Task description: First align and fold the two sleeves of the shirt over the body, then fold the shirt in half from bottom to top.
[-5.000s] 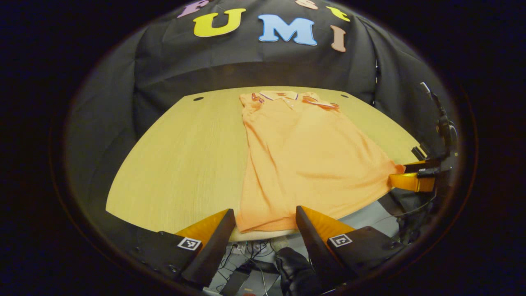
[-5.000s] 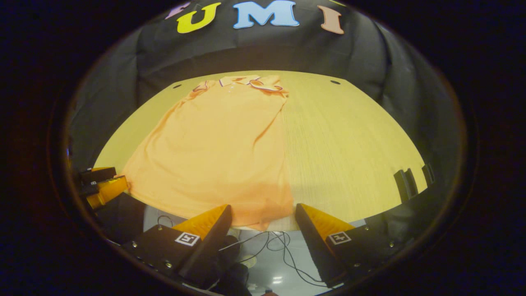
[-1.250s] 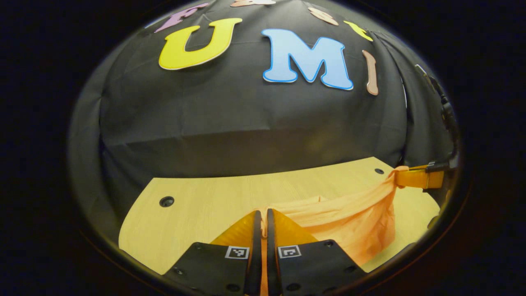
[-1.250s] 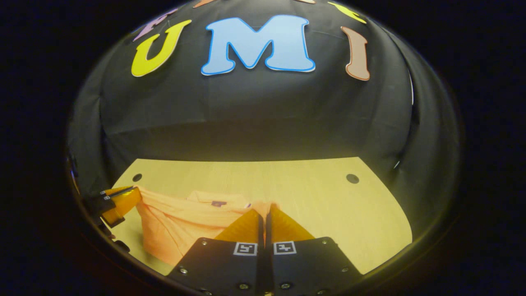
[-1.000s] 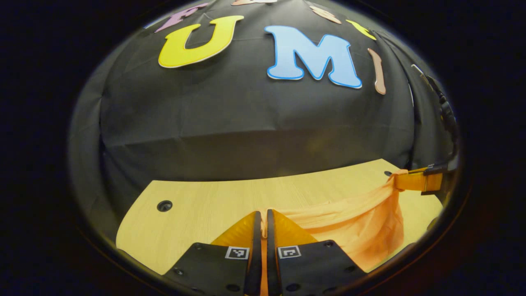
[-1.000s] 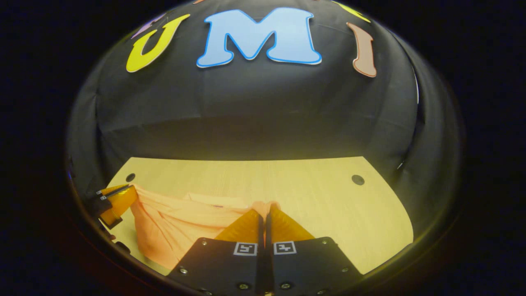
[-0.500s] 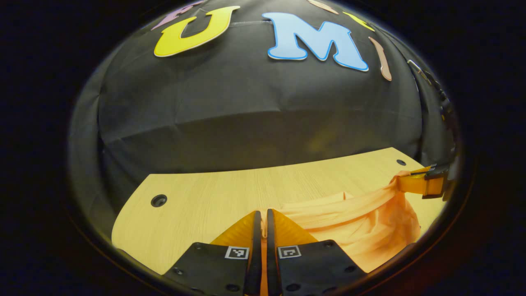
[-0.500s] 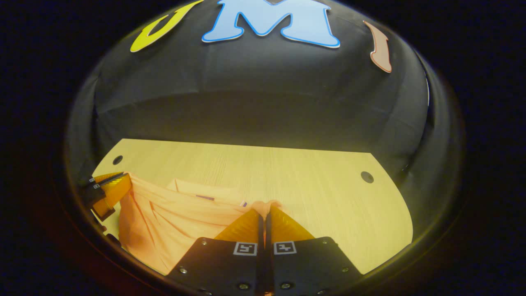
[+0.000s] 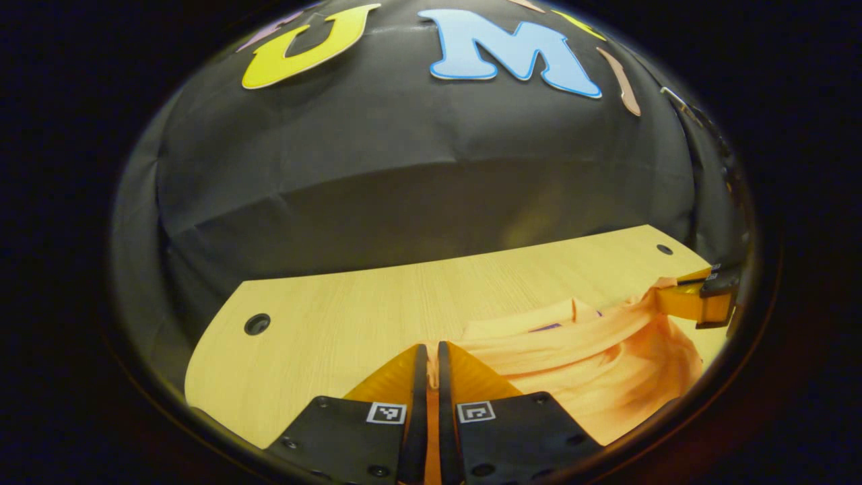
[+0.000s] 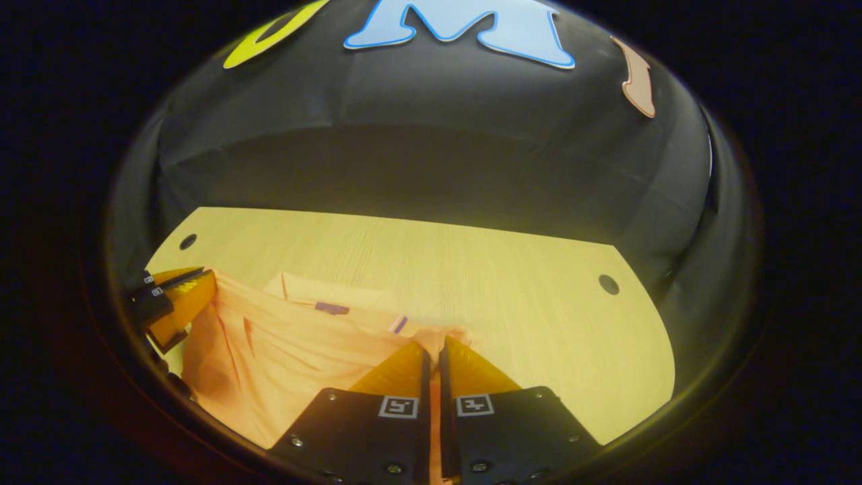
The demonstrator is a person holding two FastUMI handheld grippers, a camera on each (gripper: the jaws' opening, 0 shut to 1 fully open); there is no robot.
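Both tools have carried the shirt's bottom edge up and forward since before; in the left gripper view the left tool [image 9: 427,357] is pinched tight on the shirt [image 9: 592,364], which sags to its right over the bench [image 9: 337,316]. In the right gripper view the right tool [image 10: 433,357] pinches the other corner, so I think the bottom-to-top fold is under way. Next, lay the edge by the collar [image 10: 323,303] and let go.

Shirt [image 9: 592,364] on table [image 9: 350,316], apparently doubled, w/ collar [image 10: 323,300] behind.

Both gripper views sit low, close over the pale wooden table [image 9: 323,323], facing the black cloth wall [image 10: 431,155]; they share the orange shirt [image 9: 606,364].
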